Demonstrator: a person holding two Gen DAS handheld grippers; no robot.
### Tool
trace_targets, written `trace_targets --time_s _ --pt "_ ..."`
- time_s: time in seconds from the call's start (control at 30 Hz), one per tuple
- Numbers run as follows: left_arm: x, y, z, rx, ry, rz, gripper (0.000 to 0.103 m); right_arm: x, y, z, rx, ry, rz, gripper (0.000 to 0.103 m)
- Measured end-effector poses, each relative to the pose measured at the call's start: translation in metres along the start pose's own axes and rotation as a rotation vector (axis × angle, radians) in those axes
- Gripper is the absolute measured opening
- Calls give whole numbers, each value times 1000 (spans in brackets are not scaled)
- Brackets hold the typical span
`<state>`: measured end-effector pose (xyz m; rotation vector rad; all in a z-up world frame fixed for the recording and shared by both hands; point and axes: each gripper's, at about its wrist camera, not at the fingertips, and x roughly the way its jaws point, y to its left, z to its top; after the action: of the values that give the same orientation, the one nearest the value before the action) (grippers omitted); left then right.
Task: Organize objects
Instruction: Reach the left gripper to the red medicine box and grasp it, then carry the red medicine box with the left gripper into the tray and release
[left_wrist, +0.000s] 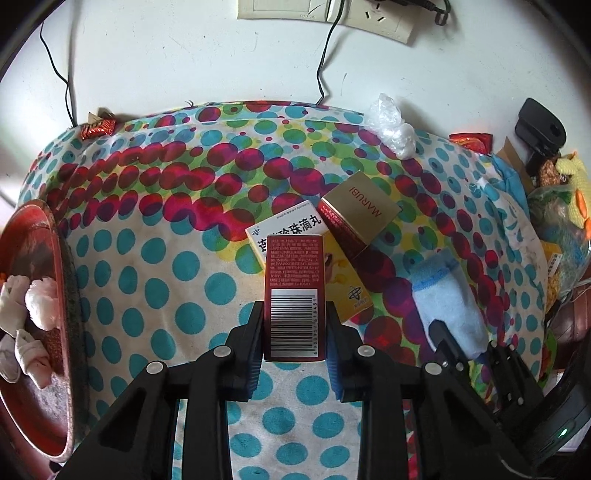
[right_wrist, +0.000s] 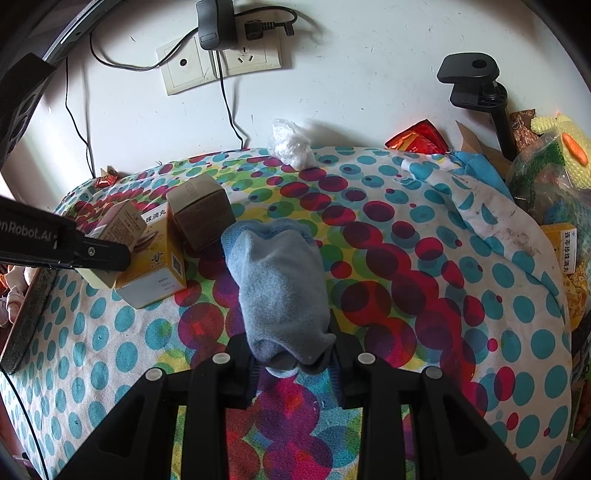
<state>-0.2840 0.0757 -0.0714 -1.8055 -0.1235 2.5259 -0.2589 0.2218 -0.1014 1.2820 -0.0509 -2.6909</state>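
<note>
1. My left hand-held gripper (left_wrist: 294, 343) is clenched on the narrow red box (left_wrist: 294, 291), pads on its two long sides near the barcode end. The box stands out along the fingers, its far end over the white medicine box (left_wrist: 284, 230) and the yellow box (left_wrist: 351, 291).
2. My right hand-held gripper (right_wrist: 295, 363) is clenched on the toe end of the blue sock (right_wrist: 279, 284); the rest of the sock lies forward on the dotted cloth (right_wrist: 424, 295) that covers the worktop.
3. What could go wrong on the left: I hold the red box by one end only, so a quick swing could let it pivot or slip between the pads. Its far end sits close over the other boxes, and a low lift could knock them, or the gold MARUBI box (left_wrist: 360, 210) just beside them.
4. On the right: the grip takes only the sock's tip, so soft fabric may pull free, or the trailing end may drag across the cloth and catch the boxes near it.
5. My two hand-held grippers work close together; crossing paths could make them collide.
6. Containers: a red tray (left_wrist: 48, 332) lies at the left edge of the worktop. It holds several rolled pale socks (left_wrist: 29, 306), white and pinkish. I judge the blue sock belongs there too.
7. Where the boxes should go I cannot tell.
</note>
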Motion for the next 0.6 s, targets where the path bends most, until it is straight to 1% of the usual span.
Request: trace_targets --time_s 0.1,0.43,0.6 --pt "-2 1 -7 24 -3 3 27 0 0 0 2 0 -2 29" --pt "-25 14 -25 90 -33 -24 27 0 1 0 3 0 -8 29" --pt "-39 23 -37 122 -50 -30 27 0 4 0 -8 2 -27 28"
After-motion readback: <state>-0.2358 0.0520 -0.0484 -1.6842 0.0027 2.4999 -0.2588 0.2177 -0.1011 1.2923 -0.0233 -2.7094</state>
